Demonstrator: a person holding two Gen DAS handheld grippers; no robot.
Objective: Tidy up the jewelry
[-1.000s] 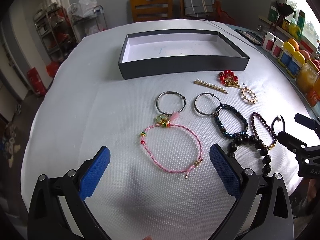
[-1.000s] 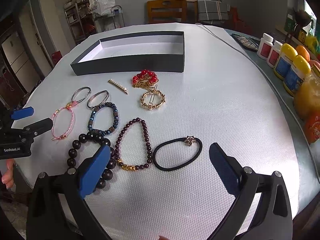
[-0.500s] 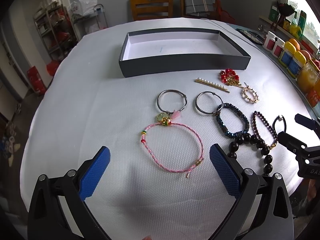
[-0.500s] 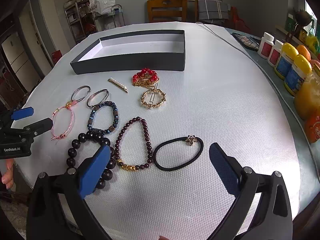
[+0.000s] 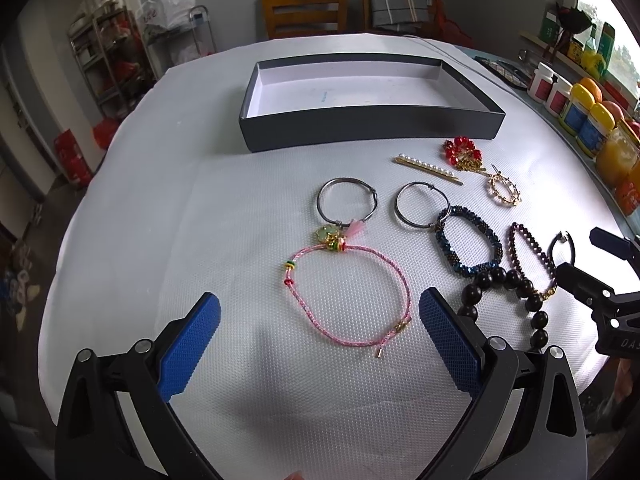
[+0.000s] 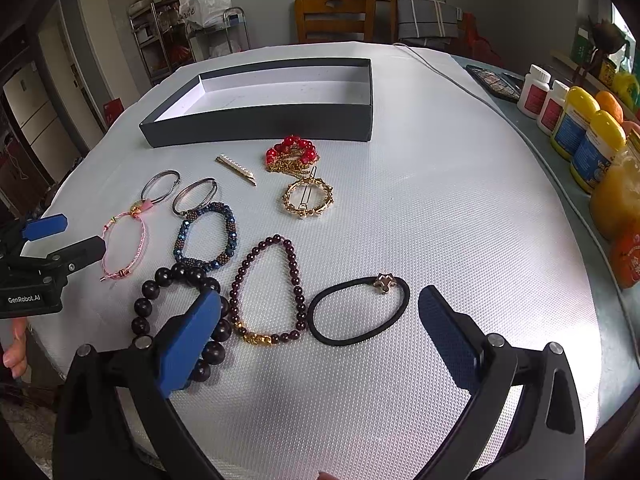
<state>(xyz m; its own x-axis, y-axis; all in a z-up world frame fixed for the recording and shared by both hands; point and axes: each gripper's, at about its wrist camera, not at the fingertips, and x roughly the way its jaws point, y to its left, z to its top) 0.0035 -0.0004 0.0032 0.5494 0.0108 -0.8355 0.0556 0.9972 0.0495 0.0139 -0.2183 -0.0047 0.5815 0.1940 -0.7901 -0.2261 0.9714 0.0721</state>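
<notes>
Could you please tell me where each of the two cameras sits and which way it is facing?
Left wrist: on the left gripper, facing the pink cord bracelet; the right gripper shows at its right edge.
Right wrist: on the right gripper, facing the black hair tie; the left gripper shows at its left edge.
Shared: the empty dark box and the jewelry.

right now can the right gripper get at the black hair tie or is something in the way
Probably yes: the right gripper is open, and the black hair tie lies flat between its fingertips, apart from the garnet bead bracelet beside it. Nothing covers it.
</notes>
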